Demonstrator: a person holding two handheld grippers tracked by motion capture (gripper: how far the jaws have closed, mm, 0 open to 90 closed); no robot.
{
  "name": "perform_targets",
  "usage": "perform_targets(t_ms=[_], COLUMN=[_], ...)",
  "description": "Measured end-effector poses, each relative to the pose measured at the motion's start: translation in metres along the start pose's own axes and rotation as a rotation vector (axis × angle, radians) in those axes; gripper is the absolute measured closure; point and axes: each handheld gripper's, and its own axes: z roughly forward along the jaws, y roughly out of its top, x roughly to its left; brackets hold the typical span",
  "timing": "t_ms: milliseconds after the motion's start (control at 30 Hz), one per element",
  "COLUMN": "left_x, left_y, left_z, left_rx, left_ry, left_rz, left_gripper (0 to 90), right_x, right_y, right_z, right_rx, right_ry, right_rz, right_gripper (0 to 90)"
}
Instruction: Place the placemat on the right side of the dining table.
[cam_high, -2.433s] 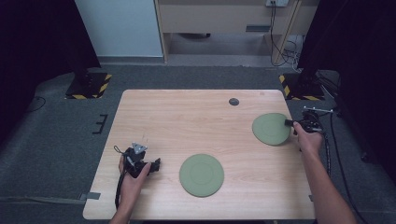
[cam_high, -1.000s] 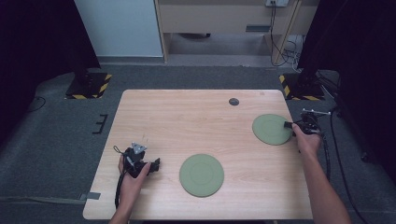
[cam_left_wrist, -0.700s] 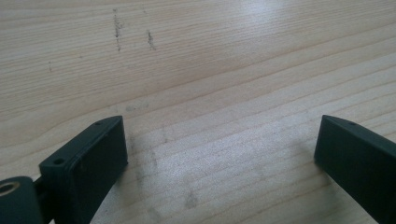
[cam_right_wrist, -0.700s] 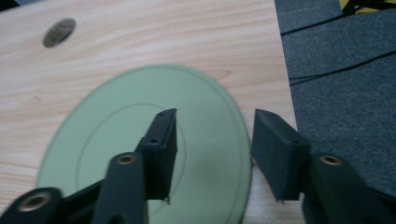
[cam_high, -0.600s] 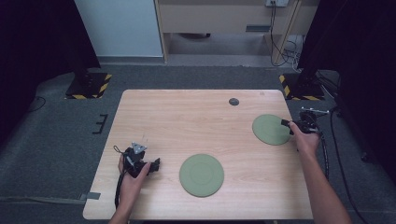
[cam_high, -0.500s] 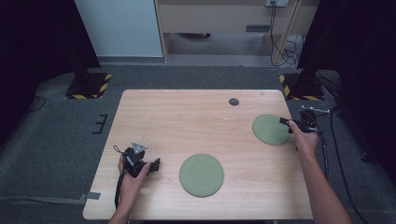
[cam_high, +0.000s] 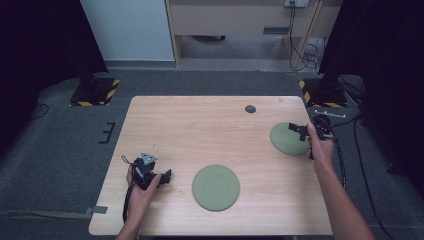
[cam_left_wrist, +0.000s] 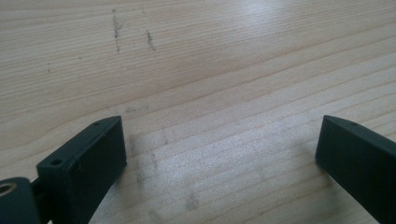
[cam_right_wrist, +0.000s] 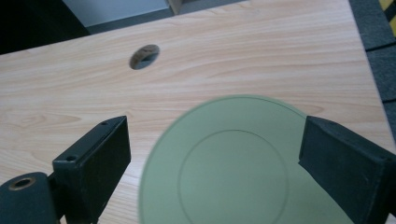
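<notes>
Two flat round green plates lie on the wooden table (cam_high: 200, 125). One plate (cam_high: 216, 187) sits near the front middle. The other plate (cam_high: 286, 140) (cam_right_wrist: 233, 172) lies at the right side. My right gripper (cam_high: 298, 132) (cam_right_wrist: 214, 123) hovers over that plate's right part, open, its jaws standing wide to either side with the plate below and between them. My left gripper (cam_high: 165, 178) (cam_left_wrist: 219, 119) rests low at the front left, open over bare wood, a hand's width left of the front plate.
A small dark round hole (cam_high: 250, 109) (cam_right_wrist: 144, 56) sits in the tabletop near the far edge. The table's right edge runs close behind the right hand. Cables trail from both grippers. Grey floor surrounds the table.
My right gripper has crept leftward from the table's right edge until its jaws reach over the right plate. The plates and the left gripper have not moved.
</notes>
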Motion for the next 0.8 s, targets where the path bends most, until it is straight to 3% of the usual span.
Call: perform_targets(t_ms=[267,400,800], left_x=[0.000,0.000,0.000], left_y=[0.000,0.000,0.000], left_z=[0.000,0.000,0.000], left_rx=[0.000,0.000,0.000], left_ry=[0.000,0.000,0.000], left_rz=[0.000,0.001,0.000], left_gripper=[1.2,1.2,1.2], right_x=[0.019,0.029,0.049], right_y=[0.000,-0.002,-0.013], right_z=[-0.005,-0.005,-0.012], right_rx=[-0.046,-0.035,-0.007], right_ry=[-0.020,-0.043,-0.002], right_rz=[-0.059,-0.111,-0.189], right_gripper=[10.5,8.6,9.9])
